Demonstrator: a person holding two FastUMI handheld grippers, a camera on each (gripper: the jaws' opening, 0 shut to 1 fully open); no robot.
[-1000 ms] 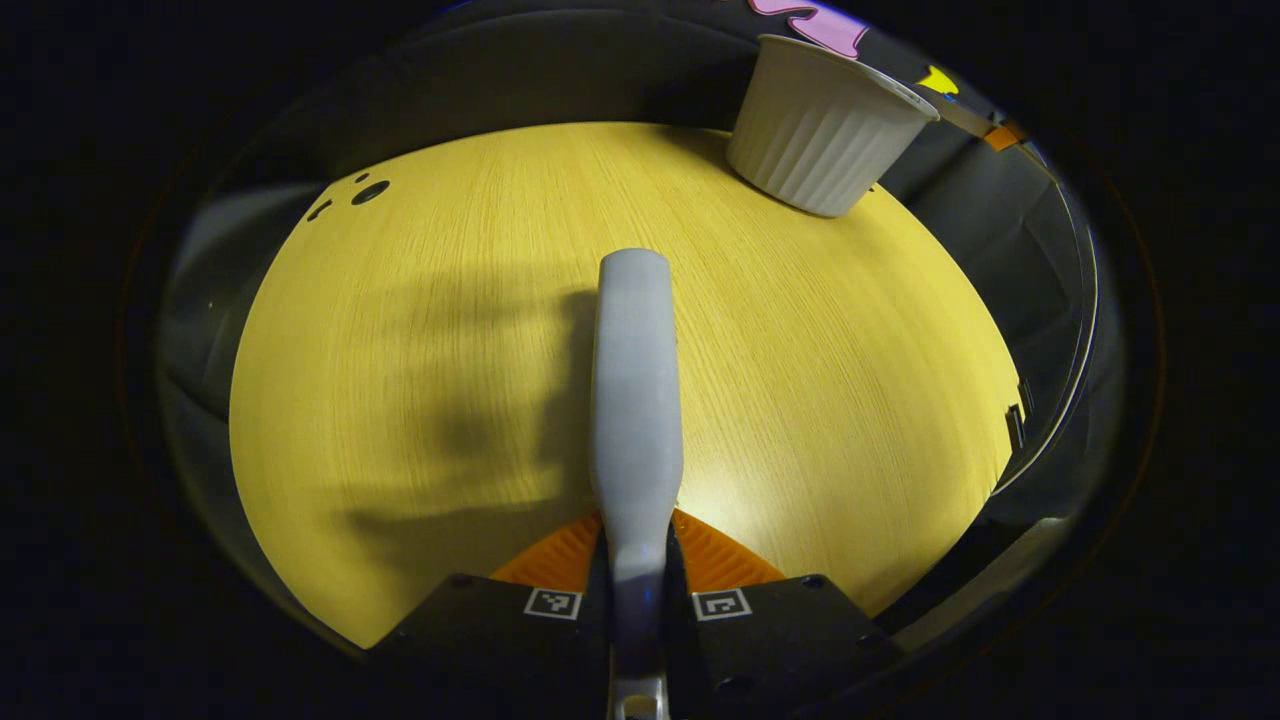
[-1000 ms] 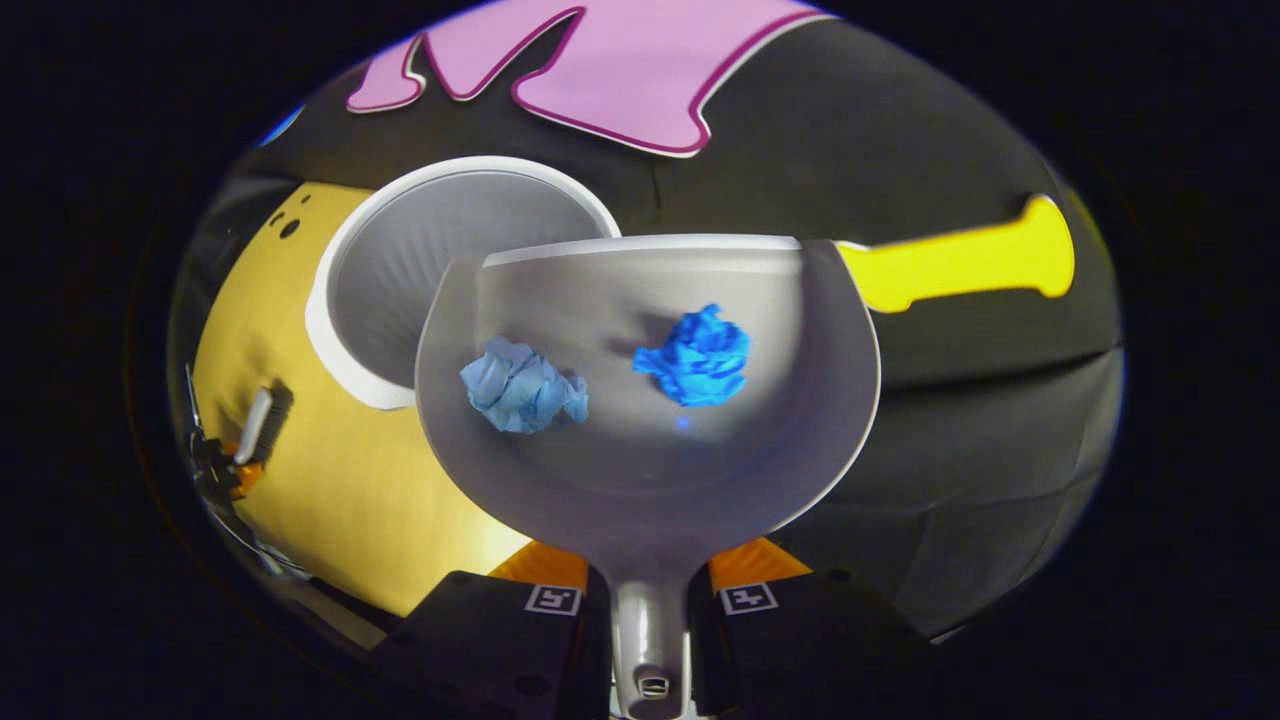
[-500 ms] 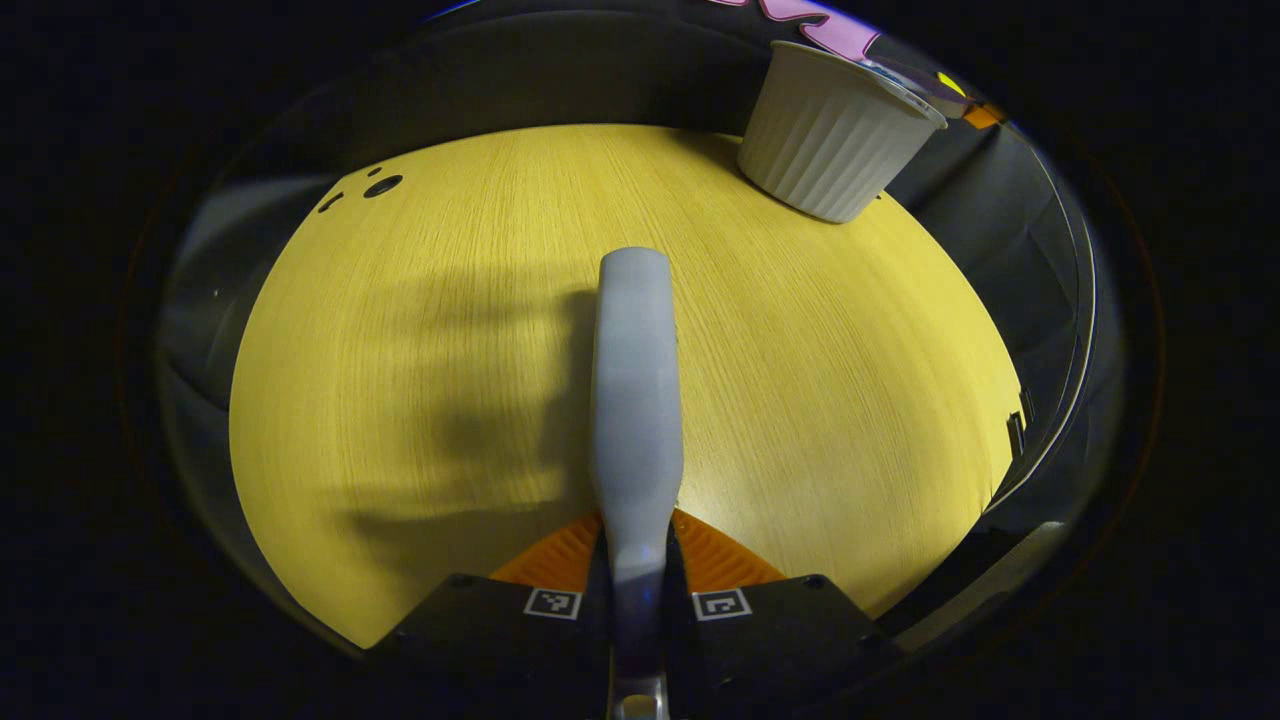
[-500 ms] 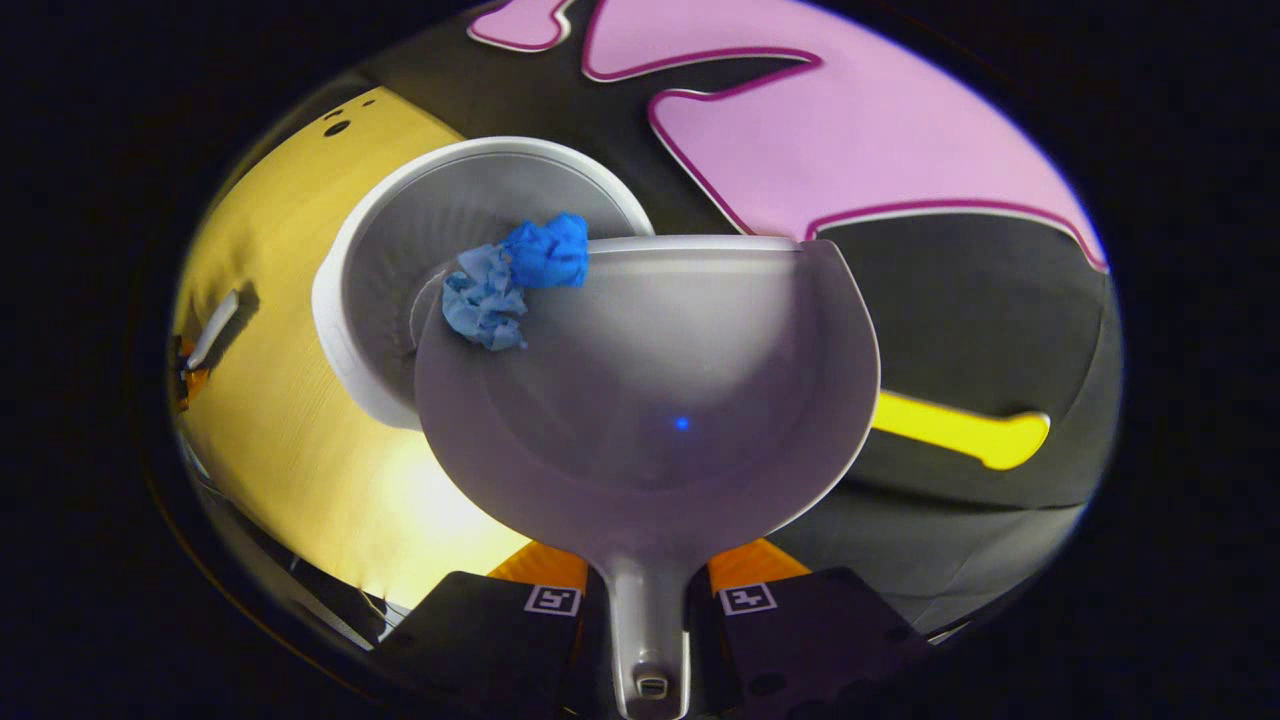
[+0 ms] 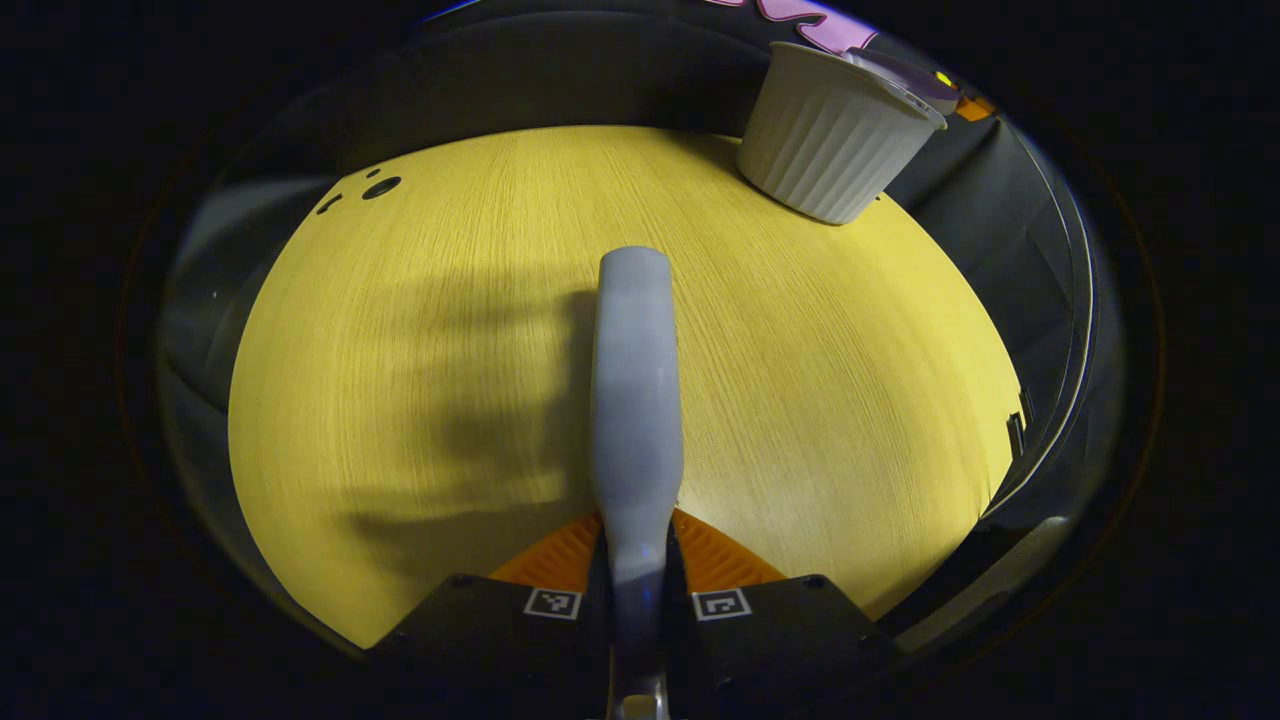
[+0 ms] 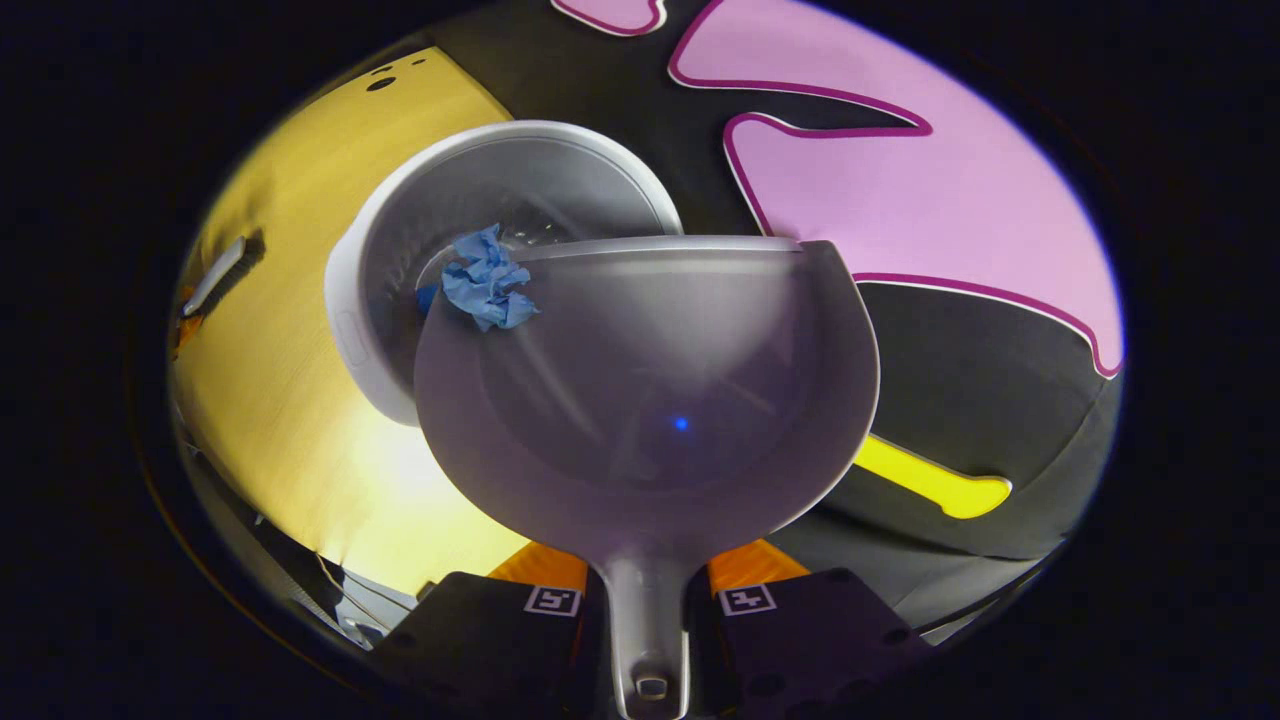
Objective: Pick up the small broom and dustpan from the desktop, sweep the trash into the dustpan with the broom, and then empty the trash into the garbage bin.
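Right hand-held gripper clenches the smooth grey dustpan, tipped over the ribbed white bin; crumpled blue paper sits at its lip. Left hand-held gripper grips the broom above the woodgrain counter.

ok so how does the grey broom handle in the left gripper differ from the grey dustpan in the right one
The grey plastic broom handle is a narrow rounded bar held over the yellow wooden desktop; the grey plastic dustpan flares into a wide scoop tipped at the white ribbed garbage bin. The handle carries nothing, while the dustpan has a crumpled light blue paper wad at its lip. Both are grey plastic, each clamped between orange gripper fingers.
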